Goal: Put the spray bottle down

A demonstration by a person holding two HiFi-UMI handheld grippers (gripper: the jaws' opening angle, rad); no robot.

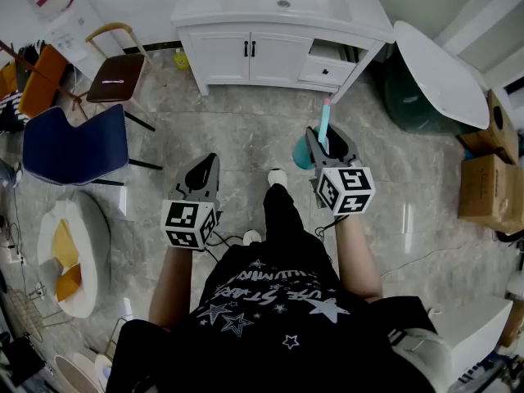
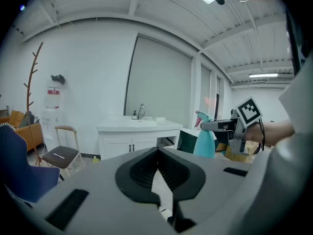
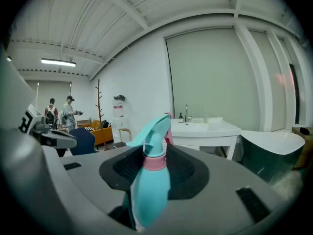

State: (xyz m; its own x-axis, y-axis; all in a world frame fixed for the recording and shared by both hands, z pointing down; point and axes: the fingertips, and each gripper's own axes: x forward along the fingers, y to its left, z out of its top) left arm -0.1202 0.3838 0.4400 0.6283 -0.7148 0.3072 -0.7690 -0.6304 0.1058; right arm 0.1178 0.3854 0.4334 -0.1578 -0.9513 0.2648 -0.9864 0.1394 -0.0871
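The teal spray bottle [image 3: 151, 180] with a pink collar stands upright between the jaws of my right gripper [image 3: 156, 148], which is shut on its body. In the head view the spray bottle [image 1: 304, 155] hangs above the grey tiled floor, its nozzle pointing toward the sink cabinet, with the right gripper [image 1: 323, 137] around it. My left gripper [image 1: 209, 164] is held level to the left, apart from the bottle. Its tips meet with nothing between them in the left gripper view [image 2: 157, 153], where the spray bottle [image 2: 204, 140] shows at the right.
A white sink cabinet [image 1: 278, 23] with an open drawer [image 1: 327, 64] stands ahead. A blue chair [image 1: 74, 146] and a brown chair [image 1: 119, 76] are at the left, a white tub [image 1: 442, 72] and cardboard boxes [image 1: 487, 187] at the right. Two people [image 3: 68, 111] stand far off.
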